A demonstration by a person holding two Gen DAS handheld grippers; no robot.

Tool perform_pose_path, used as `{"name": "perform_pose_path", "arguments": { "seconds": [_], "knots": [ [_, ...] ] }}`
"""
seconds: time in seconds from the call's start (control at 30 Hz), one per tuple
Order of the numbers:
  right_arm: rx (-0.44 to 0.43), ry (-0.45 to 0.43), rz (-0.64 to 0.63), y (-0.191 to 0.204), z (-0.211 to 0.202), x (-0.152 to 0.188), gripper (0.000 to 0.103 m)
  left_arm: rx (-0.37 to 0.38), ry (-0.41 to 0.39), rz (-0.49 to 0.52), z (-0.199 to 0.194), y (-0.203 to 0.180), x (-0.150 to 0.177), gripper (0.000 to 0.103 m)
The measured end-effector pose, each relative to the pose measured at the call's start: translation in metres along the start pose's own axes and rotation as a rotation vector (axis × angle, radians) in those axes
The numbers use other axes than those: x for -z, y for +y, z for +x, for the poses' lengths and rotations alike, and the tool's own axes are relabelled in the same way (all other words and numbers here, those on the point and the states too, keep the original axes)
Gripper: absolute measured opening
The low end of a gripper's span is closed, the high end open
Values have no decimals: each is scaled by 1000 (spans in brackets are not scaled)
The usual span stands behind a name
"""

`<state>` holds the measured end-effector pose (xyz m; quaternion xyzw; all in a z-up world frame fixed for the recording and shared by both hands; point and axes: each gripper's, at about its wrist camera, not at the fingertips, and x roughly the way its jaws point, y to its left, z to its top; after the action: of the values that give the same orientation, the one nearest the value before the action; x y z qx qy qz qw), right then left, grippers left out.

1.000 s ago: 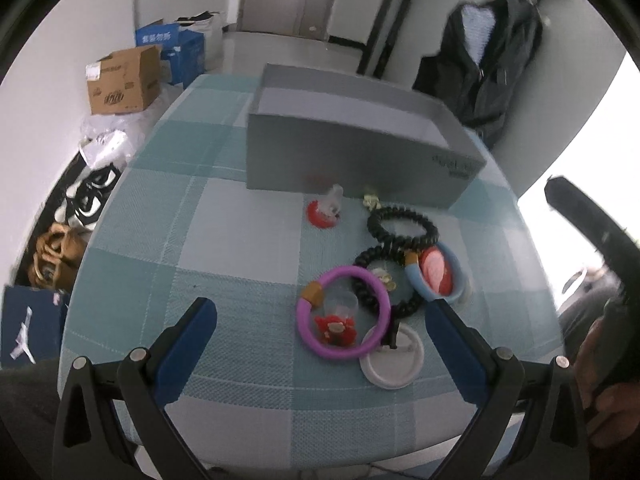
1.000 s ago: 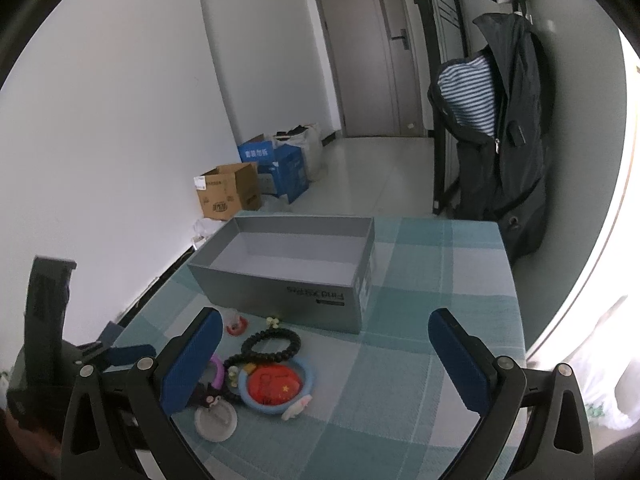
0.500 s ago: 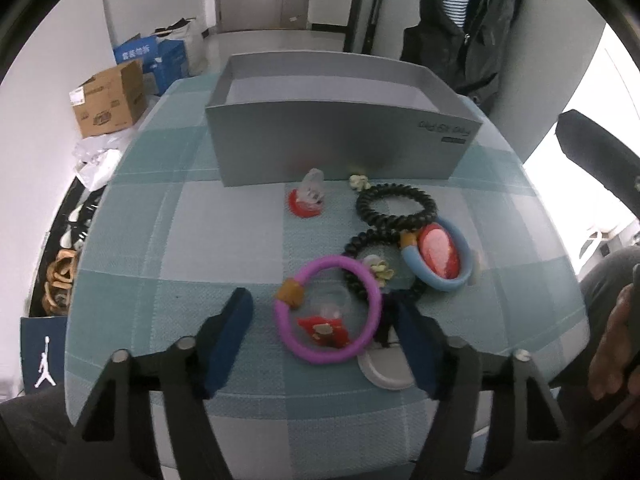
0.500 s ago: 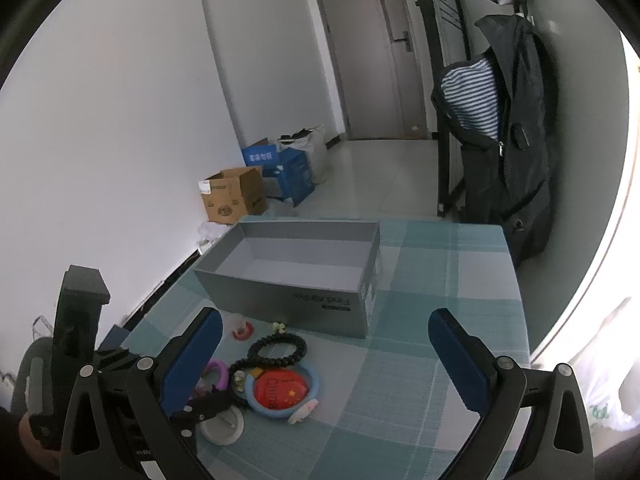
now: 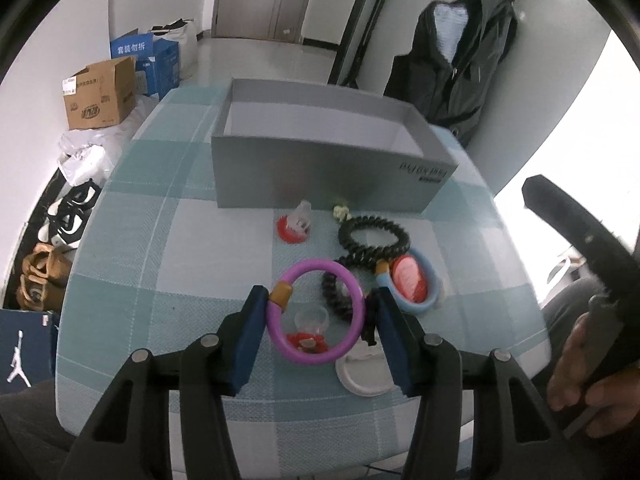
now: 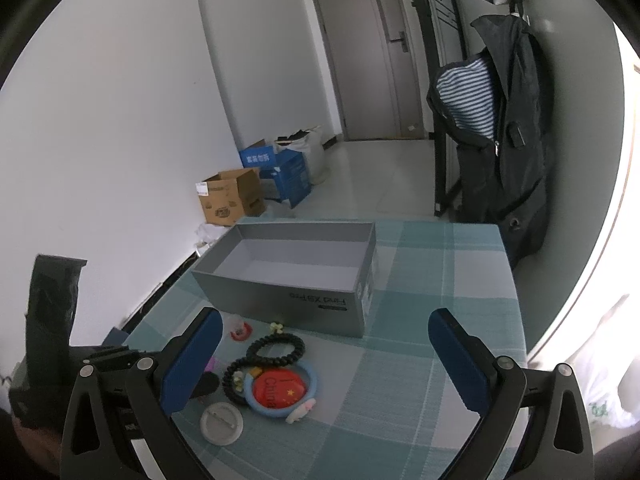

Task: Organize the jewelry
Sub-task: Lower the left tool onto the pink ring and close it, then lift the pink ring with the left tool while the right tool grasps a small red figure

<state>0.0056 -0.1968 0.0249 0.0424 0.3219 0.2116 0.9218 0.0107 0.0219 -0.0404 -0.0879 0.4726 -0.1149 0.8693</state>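
A table covered by a teal-and-white checked cloth (image 5: 192,248) is seen. On it are set an open grey rectangular cardboard box (image 5: 320,176), a purple plastic ring bracelet (image 5: 320,312), two black beaded bracelets (image 5: 374,236), a light-blue ring (image 6: 312,384), a round red badge (image 6: 278,390) and a white round disc (image 6: 221,424).

The left gripper (image 5: 318,318) is lowered close to the counter (image 5: 168,248), its two blue fingers (image 5: 251,330) drawn in on either side of the purple bracelet (image 5: 318,316), each one touching or just beside the ring's outer edge; whether they actually pinch it cannot be told. The black linkage behind the fingers angles inward toward the camera. The right gripper (image 6: 324,364) hangs above the counter, tilted slightly downward, its blue fingers (image 6: 460,360) spread wide with nothing between them. The person's right hand (image 5: 580,380) wraps that gripper's black handle, seen at the edge of the left wrist view.
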Motion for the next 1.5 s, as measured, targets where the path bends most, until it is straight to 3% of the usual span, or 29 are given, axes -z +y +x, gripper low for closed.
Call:
{"name": "perform_pose_path", "arguments": {
  "seconds": [0.27,0.57,0.67,0.8,1.03,1.2,1.3,1.43,1.5],
  "knots": [
    [-35,49,-27,6,5,5,103,25,-111,-115,-26,26,-13,48],
    [-292,178,-17,35,22,21,103,-32,-204,-234,-46,57,-14,48],
    [-310,206,-67,54,27,27,102,-45,-210,-240,-48,61,-13,48],
    [-326,254,-115,73,40,36,92,-42,-206,-238,-47,65,-12,48],
    [-276,274,-237,96,46,50,86,-50,-235,-246,-54,75,-11,48],
    [-221,291,-329,109,54,58,61,-47,-230,-260,-53,79,-11,48],
    [-207,320,-355,114,68,61,51,-50,-229,-263,-53,80,-12,48],
    [-171,316,-416,122,70,66,46,-50,-223,-266,-51,80,-12,48],
    [-189,313,-415,122,69,65,35,-47,-227,-267,-51,80,-12,48]
  ]
}}
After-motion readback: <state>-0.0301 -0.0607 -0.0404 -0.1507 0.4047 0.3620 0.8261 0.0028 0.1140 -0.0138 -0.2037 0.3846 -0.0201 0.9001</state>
